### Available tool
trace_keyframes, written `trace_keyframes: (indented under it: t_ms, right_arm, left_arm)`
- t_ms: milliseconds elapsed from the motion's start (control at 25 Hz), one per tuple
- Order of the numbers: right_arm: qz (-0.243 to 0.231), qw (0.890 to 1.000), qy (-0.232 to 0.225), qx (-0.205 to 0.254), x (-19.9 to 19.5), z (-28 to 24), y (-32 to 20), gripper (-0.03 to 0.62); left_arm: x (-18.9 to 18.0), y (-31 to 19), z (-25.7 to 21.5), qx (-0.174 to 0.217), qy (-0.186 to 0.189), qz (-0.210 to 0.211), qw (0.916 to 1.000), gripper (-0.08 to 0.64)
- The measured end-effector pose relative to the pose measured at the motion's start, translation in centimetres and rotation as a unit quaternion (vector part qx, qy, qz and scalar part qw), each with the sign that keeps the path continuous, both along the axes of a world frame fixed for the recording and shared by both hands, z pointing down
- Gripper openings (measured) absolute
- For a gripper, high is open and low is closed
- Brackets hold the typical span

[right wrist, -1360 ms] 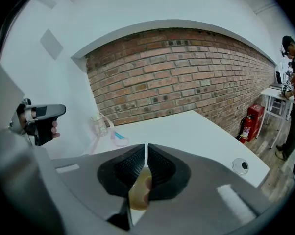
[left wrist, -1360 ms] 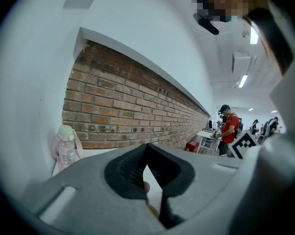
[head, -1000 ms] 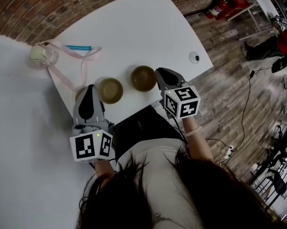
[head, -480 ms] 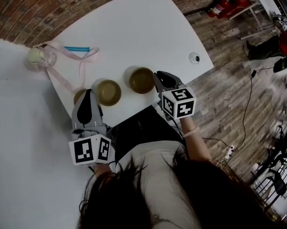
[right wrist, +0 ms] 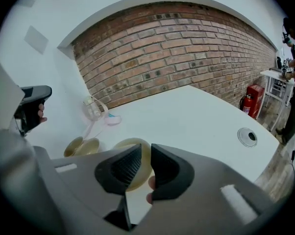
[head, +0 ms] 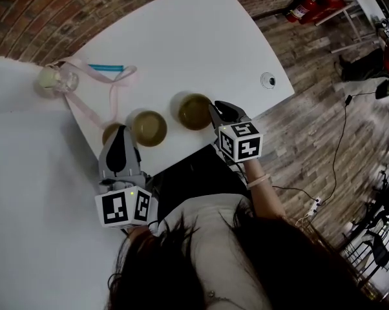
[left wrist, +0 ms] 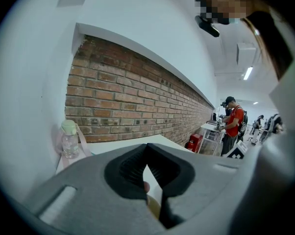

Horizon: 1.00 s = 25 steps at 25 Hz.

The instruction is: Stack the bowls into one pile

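**Right tongs settle on the first bowl; nothing stacked yet**

Little has moved in the past second. The right tongs [head: 218, 110] have drifted only slightly and stay at the right rim of the right-hand olive-brown shallow bowl [head: 193, 112]. That bowl has not shifted against its neighbours. All three bowls stand in a row, each apart from the next, near the front edge of the white bench [head: 181, 37]. The middle olive-brown shallow bowl [head: 148, 128] is fully in sight. The left olive-brown shallow bowl [head: 108, 132] is partly covered by the left tongs [head: 121, 134].

In the right gripper view the jaws are drawn to a thin, parallel slit. The near rim of the right-hand bowl lines up with that slit, so they appear pinched on the bowl's wall. The bowl still sits flat on the bench.

In the left gripper view the jaw tips meet and grip nothing. These tongs hang just over the left bowl, about where they were a second ago.

I judge that the first grasp is just made and that the lift has not begun. The pile is therefore still to be built from nothing. A pinch on one edge may let the bowl tip once it is raised.

A clear plastic bottle with a pale green cap [head: 52, 77] stands well apart at the far left corner.
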State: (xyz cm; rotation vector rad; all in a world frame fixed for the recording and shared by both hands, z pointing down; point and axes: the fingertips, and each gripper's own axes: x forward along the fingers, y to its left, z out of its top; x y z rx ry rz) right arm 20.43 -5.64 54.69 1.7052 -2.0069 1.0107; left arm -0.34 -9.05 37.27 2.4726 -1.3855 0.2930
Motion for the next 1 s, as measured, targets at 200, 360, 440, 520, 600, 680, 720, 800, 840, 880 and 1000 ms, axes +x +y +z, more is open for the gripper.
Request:
trace_keyframes:
  t_ms: [200, 360, 440, 520, 600, 680, 720, 800, 840, 880, 1000]
  right_arm:
    - [0.006, 1.000, -0.006, -0.015, 0.2, 1.2, 0.2, 0.072]
    - [0.010, 1.000, -0.015, -0.023, 0.2, 2.0, 0.1, 0.074]
    - [0.009, 0.999, -0.018, -0.027, 0.2, 2.2, 0.1, 0.074]
    - [0.008, 0.999, -0.021, -0.030, 0.1, 2.5, 0.1, 0.074]
    - [0.007, 0.999, -0.023, -0.033, 0.0, 2.8, 0.2, 0.074]
    - [0.007, 0.999, -0.026, -0.037, 0.0, 3.1, 0.3, 0.074]
    - [0.007, 0.999, -0.028, -0.039, 0.0, 3.2, 0.4, 0.074]
    - [0.007, 0.999, -0.031, -0.042, -0.1, 3.5, 0.4, 0.074]
    - [0.007, 0.999, -0.032, -0.043, -0.2, 3.7, 0.4, 0.074]
    - [0.008, 0.998, -0.033, -0.043, -0.3, 3.8, 0.4, 0.072]
    - [0.010, 0.998, -0.032, -0.045, -0.4, 4.2, 0.3, 0.067]
  left_arm:
    - [0.3, -0.2, 0.3, -0.006, -0.010, 0.001, 0.9999, 0.000]
    - [0.4, -0.4, 0.7, -0.011, -0.017, 0.004, 0.9998, 0.000]
    - [0.6, -0.6, 0.7, -0.012, -0.016, 0.004, 0.9998, 0.000]
    - [0.9, -0.7, 0.6, -0.012, -0.014, 0.002, 0.9998, 0.000]
    - [1.1, -0.7, 0.5, -0.012, -0.015, 0.003, 0.9998, 0.000]
    - [1.4, -0.7, 0.5, -0.013, -0.018, 0.005, 0.9997, 0.000]
    - [1.5, -0.7, 0.5, -0.014, -0.020, 0.006, 0.9997, 0.000]
    - [1.6, -0.7, 0.6, -0.016, -0.023, 0.007, 0.9996, 0.000]
    - [1.6, -0.7, 0.7, -0.017, -0.025, 0.008, 0.9995, 0.000]
    - [1.6, -0.7, 0.9, -0.019, -0.027, 0.009, 0.9994, 0.000]
    - [1.7, -0.8, 1.1, -0.025, -0.027, 0.011, 0.9993, 0.000]
